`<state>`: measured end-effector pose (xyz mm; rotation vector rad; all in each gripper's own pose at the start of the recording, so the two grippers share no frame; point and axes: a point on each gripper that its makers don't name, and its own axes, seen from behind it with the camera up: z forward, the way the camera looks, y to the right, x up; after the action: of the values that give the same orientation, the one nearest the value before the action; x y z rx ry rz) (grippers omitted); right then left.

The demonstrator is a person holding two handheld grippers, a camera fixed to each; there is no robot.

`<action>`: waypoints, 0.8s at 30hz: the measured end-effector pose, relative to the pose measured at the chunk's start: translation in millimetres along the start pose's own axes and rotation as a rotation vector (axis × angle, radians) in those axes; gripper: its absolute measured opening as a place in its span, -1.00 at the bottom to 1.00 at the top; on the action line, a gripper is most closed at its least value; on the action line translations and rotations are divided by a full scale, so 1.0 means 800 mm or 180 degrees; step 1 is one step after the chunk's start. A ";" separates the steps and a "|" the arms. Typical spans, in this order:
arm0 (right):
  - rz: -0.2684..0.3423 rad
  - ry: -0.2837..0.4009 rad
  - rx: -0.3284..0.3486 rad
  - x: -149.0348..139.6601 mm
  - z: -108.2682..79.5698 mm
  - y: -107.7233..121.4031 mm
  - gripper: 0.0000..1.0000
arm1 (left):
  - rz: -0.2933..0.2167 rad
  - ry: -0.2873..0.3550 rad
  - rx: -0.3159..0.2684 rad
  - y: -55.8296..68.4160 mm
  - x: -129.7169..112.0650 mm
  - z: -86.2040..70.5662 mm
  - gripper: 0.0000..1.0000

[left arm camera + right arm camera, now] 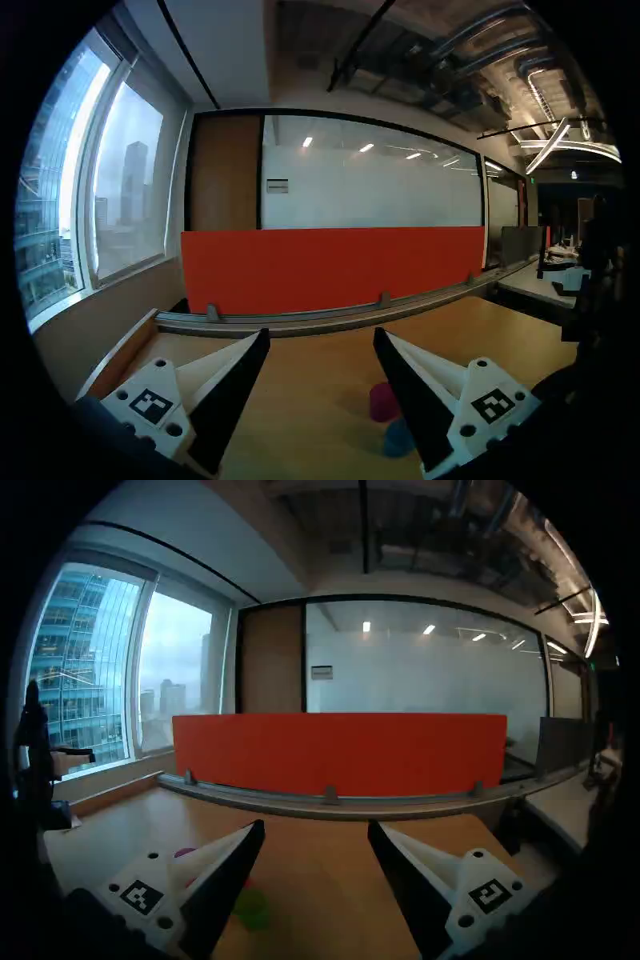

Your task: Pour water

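Jaws on both sides gape wide, empty, over the light wooden tabletop [320,392]. Small magenta cup [382,400] at five o'clock sits half-hidden; reaching blind could topple it.

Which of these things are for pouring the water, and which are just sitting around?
For the job:
- left tongs, open
- right tongs, open
- pink cup, blue cup and green cup (blurry, apparently cups)

Just there:
- wooden desk
- orange divider
- window
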<state>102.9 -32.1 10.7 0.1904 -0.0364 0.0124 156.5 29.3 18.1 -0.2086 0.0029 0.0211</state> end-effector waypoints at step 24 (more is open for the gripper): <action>0.0036 -0.0012 0.0993 0.018 -0.007 -0.063 1.00 | -0.0020 -0.0043 -0.0979 0.086 0.015 0.002 0.92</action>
<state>118.0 -80.2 -3.7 0.5021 -0.0393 0.0290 167.3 97.3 4.9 -0.5159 -0.0146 0.0166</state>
